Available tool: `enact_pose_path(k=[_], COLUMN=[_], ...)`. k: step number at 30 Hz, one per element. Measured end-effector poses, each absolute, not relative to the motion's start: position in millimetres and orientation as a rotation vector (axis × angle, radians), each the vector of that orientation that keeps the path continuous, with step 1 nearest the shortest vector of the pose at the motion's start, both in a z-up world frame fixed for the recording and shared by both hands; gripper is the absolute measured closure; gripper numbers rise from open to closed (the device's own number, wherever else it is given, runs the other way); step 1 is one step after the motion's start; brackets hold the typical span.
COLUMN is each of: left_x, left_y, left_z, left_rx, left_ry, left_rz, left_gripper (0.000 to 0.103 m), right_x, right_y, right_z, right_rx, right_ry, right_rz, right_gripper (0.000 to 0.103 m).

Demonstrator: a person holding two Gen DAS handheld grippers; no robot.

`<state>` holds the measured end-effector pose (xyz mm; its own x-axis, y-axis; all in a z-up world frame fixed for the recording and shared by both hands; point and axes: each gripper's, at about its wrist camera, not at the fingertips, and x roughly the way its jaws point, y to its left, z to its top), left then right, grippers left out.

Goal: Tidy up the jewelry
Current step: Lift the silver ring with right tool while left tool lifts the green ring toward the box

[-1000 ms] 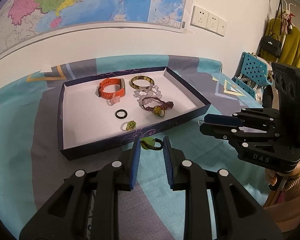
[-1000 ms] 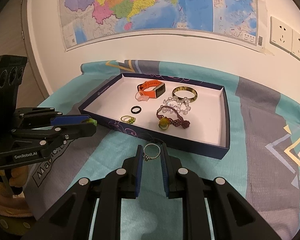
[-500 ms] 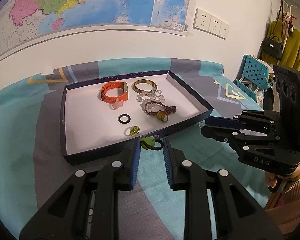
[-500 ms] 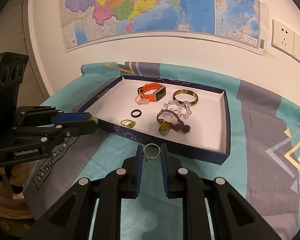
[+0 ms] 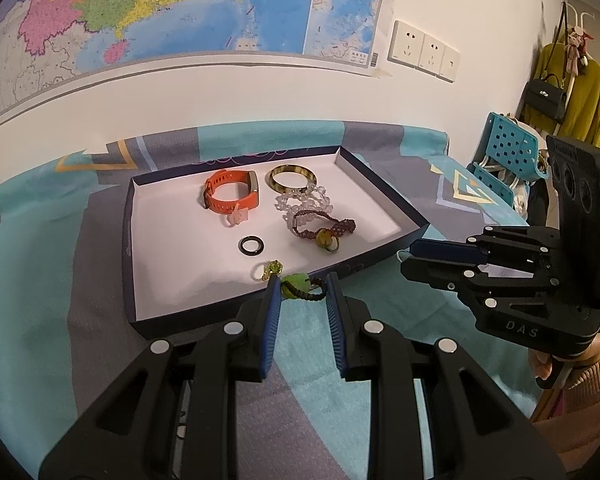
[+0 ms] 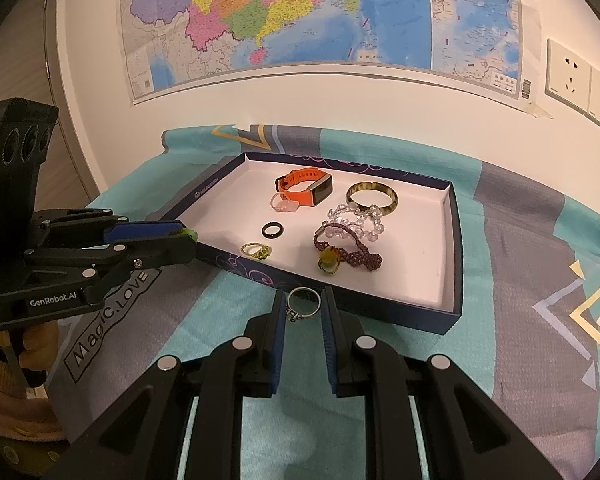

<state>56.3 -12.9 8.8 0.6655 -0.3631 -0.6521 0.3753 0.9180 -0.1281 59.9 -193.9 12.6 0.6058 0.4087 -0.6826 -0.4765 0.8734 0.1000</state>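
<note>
A dark blue tray (image 5: 180, 320) (image 6: 380, 312) with a white floor lies on the tablecloth. In it are an orange watch band (image 5: 230, 194) (image 6: 304, 188), a mottled bangle (image 5: 271, 180) (image 6: 394, 204), a clear bead bracelet (image 5: 300, 204), a maroon braided bracelet (image 5: 328, 238) (image 6: 328, 260), a black ring (image 5: 244, 245), a pink ring (image 6: 284, 204) and a yellow-green ring (image 5: 274, 268) (image 6: 260, 252). My left gripper (image 5: 302, 286) is shut on a green-stone ring (image 5: 294, 283) just above the tray's near wall. My right gripper (image 6: 304, 300) is shut on a silver ring (image 6: 292, 314) in front of the tray.
A teal and grey tablecloth (image 6: 520, 280) covers the table, which stands against a wall with a map (image 6: 300, 12) and sockets (image 5: 424, 50). A blue chair (image 5: 508, 152) and a coat rack with a yellow coat (image 5: 580, 92) stand to the right. A hand (image 6: 32, 344) holds each gripper's handle.
Nothing has been taken or let go. Both grippers keep their rings and stay nearly still; the views have only drifted slightly.
</note>
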Motion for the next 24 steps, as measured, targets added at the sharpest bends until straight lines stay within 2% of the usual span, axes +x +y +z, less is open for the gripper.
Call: enact_pose_path(k=[24], left_x=[57.9], left_y=[-13.1], left_z=[8.8], left_rx=[0.017], left_ry=[0.730], left_rz=[-0.418], left_gripper=[0.080], right_x=[63.4], right_y=[-194.2], right_z=[13.4], right_rx=[-0.089], right_ry=[0.762], right_rz=[0.516], right_gripper=[0.087])
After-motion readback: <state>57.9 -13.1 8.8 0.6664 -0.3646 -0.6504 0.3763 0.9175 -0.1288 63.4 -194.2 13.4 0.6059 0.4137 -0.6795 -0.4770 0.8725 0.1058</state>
